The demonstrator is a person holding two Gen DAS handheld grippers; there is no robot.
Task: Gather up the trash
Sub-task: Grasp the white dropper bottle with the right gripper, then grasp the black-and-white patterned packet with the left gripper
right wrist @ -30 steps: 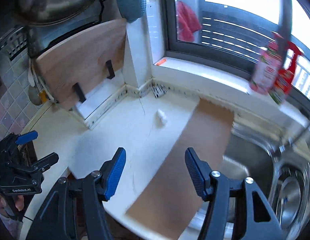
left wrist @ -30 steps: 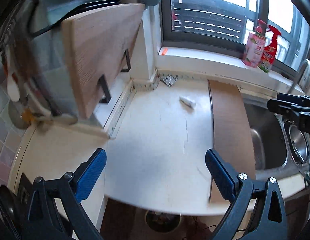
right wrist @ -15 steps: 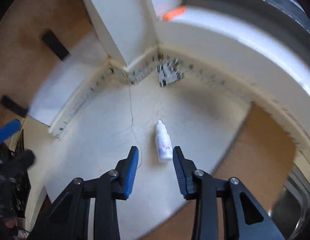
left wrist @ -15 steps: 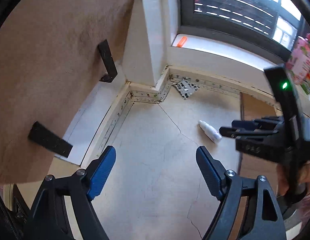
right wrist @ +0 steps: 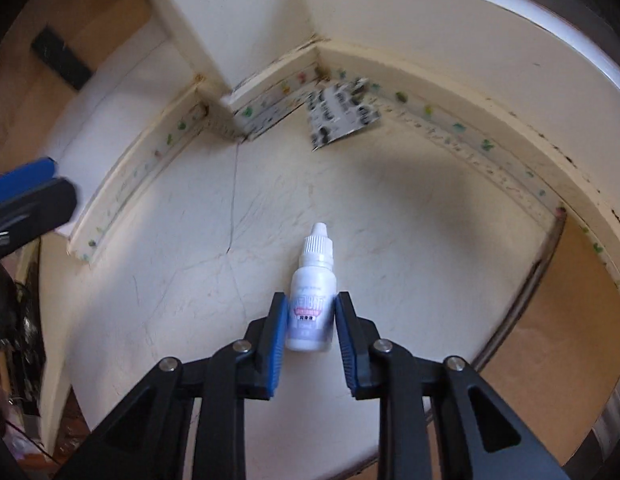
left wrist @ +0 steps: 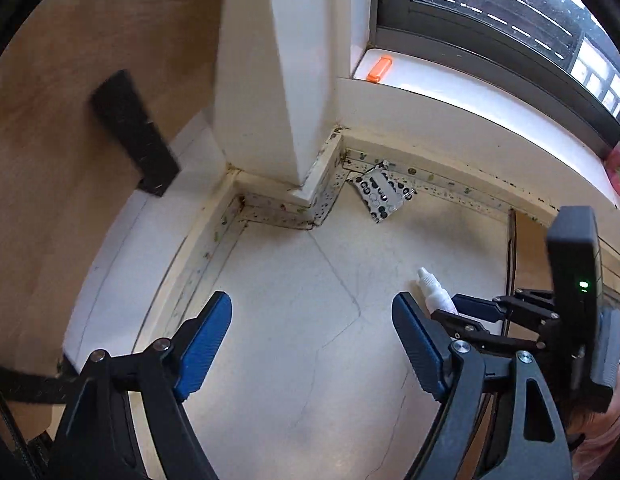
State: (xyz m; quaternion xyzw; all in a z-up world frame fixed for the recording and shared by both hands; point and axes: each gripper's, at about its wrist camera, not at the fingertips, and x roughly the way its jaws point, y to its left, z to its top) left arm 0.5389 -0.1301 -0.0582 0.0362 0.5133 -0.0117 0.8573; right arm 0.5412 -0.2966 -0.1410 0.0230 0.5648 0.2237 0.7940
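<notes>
White bottle: we see a small dropper bottle (right wrist: pixel 312 304) lying on its side on the surface (right wrist: pixel 410 240), cap pointing away toward the corner of the wall.
Right hand-held gripper: our right hand-held gripper (right wrist: pixel 311 338) has just been closing, and its blue pads now sit against both sides of the bottle's labelled body, pinching it.
Left hand-held gripper: our left hand-held gripper (left wrist: pixel 312 344) hangs over bare surface with its jaws spread wide and nothing between them; the bottle (left wrist: pixel 434 292) lies just beyond its right pad.
Foil pack: a black-and-white patterned pack (left wrist: pixel 380 196) lies in the corner where the surface meets the wall strip, well apart from the bottle.
Surface: pale, scuffed, with thin cracks running across it; a brown panel (right wrist: pixel 558 320) adjoins it on the right.
Board: a wooden board (left wrist: pixel 69 120) with black brackets leans at the left.
Sill: a small orange piece (left wrist: pixel 378 69) rests on the window ledge above the corner.
Person: we glimpse a hand (left wrist: pixel 602 420) behind the right tool in the left view.
</notes>
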